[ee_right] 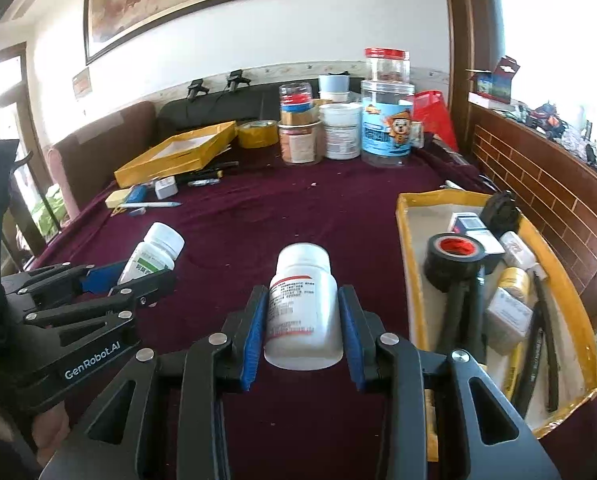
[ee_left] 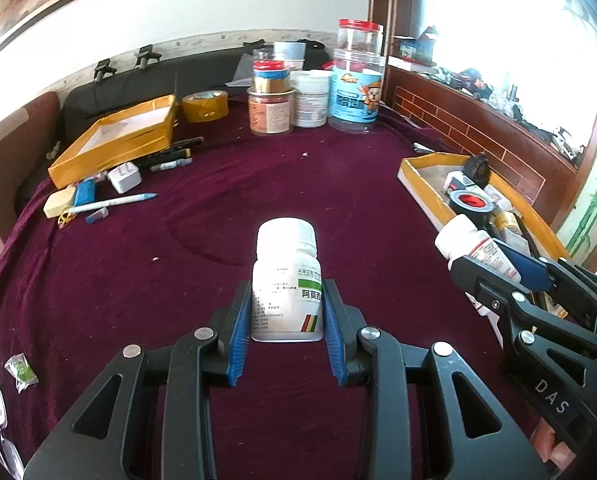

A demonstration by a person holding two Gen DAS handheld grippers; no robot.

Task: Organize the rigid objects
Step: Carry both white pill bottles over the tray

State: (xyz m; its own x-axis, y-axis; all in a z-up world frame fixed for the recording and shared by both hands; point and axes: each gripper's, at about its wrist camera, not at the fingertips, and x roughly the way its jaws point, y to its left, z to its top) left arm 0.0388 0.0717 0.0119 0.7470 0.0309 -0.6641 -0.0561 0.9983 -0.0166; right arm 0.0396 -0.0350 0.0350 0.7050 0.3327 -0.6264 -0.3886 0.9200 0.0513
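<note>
My left gripper (ee_left: 287,312) is shut on a white pill bottle with a green-striped label (ee_left: 286,280), held above the purple cloth; it also shows at the left of the right wrist view (ee_right: 154,254). My right gripper (ee_right: 303,324) is shut on a white pill bottle with a red-lined label (ee_right: 302,304), seen at the right of the left wrist view (ee_left: 474,246), close to the near end of the yellow tray (ee_right: 404,216). That tray holds black tape (ee_right: 454,260), small boxes and cables.
An empty yellow tray (ee_left: 110,152) lies at the back left, with a pen (ee_left: 114,202), charger (ee_left: 125,178) and small items beside it. Jars (ee_left: 354,88) and a yellow tape roll (ee_left: 205,106) stand at the back. A wood panel wall (ee_right: 538,184) borders the right.
</note>
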